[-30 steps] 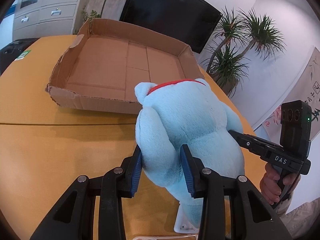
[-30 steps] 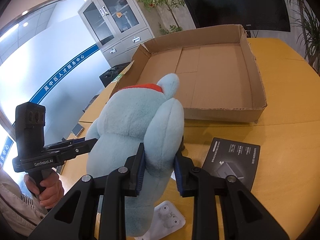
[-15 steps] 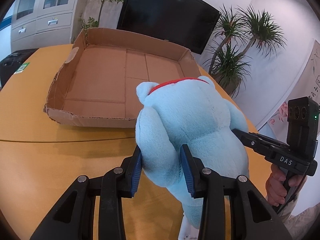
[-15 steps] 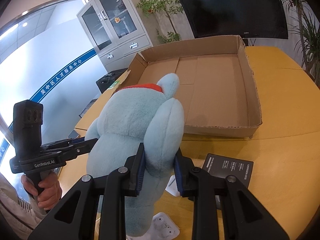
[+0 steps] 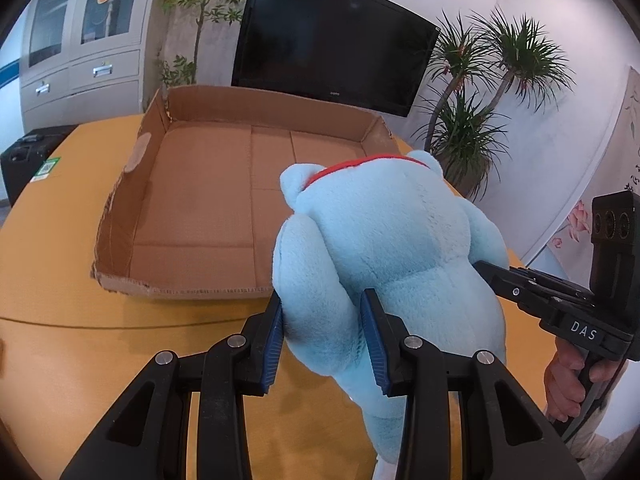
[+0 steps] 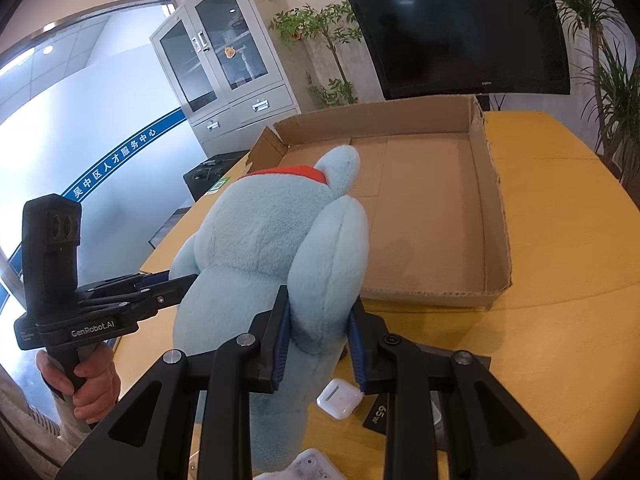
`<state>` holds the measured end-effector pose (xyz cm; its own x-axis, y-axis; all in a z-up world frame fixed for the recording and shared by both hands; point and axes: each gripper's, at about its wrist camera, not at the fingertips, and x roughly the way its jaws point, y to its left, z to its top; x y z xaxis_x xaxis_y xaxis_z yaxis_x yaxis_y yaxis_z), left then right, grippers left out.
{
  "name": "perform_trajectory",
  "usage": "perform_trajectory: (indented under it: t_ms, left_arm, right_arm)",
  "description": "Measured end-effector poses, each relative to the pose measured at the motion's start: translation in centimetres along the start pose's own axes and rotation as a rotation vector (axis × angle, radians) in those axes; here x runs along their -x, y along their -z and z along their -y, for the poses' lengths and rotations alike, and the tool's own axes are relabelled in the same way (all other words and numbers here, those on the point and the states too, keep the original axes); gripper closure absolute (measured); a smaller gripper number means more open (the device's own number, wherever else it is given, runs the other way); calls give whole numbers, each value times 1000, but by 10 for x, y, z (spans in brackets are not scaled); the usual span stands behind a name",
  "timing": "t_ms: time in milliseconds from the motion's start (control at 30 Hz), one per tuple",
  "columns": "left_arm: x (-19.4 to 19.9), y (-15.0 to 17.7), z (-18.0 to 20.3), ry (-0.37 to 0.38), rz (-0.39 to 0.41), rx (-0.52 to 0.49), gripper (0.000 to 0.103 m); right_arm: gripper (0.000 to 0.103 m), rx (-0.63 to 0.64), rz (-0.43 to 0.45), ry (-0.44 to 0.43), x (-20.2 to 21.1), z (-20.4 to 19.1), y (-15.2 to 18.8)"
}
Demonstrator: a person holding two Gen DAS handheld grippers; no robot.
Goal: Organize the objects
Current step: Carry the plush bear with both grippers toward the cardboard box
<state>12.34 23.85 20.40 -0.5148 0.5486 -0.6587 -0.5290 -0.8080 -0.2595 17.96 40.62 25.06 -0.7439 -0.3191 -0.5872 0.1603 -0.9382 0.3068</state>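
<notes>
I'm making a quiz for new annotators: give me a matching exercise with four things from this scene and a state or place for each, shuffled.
Things:
1. blue plush toy
2. cardboard tray
3. white earbud case
4. television

States:
a. lying on the table
b. screen dark
c. nothing inside
d. gripped by both grippers

Pairs: 1-d, 2-c, 3-a, 4-b

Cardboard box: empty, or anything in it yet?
Empty. The box floor shows bare in both views; the plush is held up before it, not inside.
</notes>
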Motion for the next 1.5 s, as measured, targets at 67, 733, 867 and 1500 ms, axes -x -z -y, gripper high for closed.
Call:
perform_trajectory:
  t_ms: [67, 733, 867, 1500]
  left_arm:
    - [-2, -5, 1, -7, 7, -9, 68]
    - [-27, -41, -2, -68, 57, -79, 68]
    - [-33, -45, -6, -69, 56, -79, 68]
    - [-54, -62, -30, -104, 67, -71, 68]
  right_arm:
    - [80, -3, 6, 8, 0, 1, -3]
    - [80, 1, 41, 90, -12, 2, -30]
    - [80, 11, 38, 111, -18, -1, -32]
    - [80, 68, 40, 165, -40, -15, -47]
